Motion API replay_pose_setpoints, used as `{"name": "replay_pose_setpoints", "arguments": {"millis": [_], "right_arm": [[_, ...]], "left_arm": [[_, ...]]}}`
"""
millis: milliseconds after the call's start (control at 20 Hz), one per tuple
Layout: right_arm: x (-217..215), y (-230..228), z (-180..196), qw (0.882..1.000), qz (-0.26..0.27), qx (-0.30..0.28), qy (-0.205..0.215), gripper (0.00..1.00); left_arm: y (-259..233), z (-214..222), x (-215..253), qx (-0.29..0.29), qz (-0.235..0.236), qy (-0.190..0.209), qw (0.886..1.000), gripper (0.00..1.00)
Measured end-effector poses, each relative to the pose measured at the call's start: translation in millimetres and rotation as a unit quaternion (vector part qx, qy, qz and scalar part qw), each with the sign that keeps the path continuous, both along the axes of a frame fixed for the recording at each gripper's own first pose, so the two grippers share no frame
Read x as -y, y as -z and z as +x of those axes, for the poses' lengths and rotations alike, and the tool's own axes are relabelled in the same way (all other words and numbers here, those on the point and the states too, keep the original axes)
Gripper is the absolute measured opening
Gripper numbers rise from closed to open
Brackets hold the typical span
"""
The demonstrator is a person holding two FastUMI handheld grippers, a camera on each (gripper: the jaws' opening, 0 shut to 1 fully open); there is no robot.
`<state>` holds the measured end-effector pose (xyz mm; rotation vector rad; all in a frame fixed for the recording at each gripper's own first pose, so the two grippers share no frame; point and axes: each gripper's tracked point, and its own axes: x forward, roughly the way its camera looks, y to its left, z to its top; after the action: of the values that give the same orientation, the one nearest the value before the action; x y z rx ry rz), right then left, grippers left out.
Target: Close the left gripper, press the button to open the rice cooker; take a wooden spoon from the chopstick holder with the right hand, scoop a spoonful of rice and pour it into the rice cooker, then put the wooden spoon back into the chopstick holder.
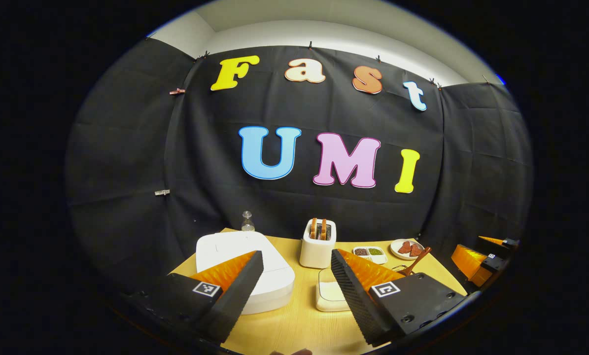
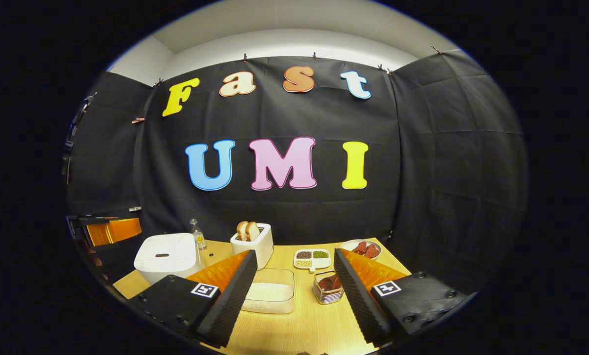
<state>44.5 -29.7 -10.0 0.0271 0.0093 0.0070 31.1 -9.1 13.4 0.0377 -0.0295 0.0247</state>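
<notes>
The white rice cooker (image 1: 247, 266) stands with its lid down, just beyond my left gripper's left finger; in the right gripper view the rice cooker (image 2: 168, 259) is at the left. My left gripper (image 1: 296, 256) is open and holds nothing. A clear box of rice (image 2: 270, 296) lies between the open fingers of my right gripper (image 2: 295, 254). The wire chopstick holder (image 2: 328, 288) with the wooden spoon in it stands beside the right finger. The spoon's handle (image 1: 415, 261) sticks up behind the left gripper's right finger. The rice box (image 1: 331, 293) lies near that finger.
On the wooden table (image 2: 299, 325) stand a white toaster (image 2: 252, 244) with bread, a small bottle (image 2: 197, 234), a divided dish of beans (image 2: 313, 258) and a plate of red slices (image 2: 361, 248) along the back. The left gripper (image 2: 112, 230) shows at the far left.
</notes>
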Motion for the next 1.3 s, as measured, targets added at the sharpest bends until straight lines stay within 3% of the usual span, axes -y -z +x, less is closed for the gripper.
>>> {"name": "replay_pose_setpoints", "arguments": {"millis": [650, 1200, 1300], "right_arm": [[14, 1, 28, 1.000, 0.002, -0.005, 0.021, 0.98], [37, -17, 38, 1.000, 0.008, -0.003, 0.024, 0.98], [42, -19, 40, 1.000, 0.001, -0.003, 0.027, 0.98]], "left_arm": [[3, 28, -14, -0.011, -0.012, 0.004, 1.000, 0.96], [8, 50, -76, -0.039, -0.033, -0.045, 0.998, 0.95], [10, 58, -85, -0.049, -0.035, -0.047, 0.997, 0.91]]}}
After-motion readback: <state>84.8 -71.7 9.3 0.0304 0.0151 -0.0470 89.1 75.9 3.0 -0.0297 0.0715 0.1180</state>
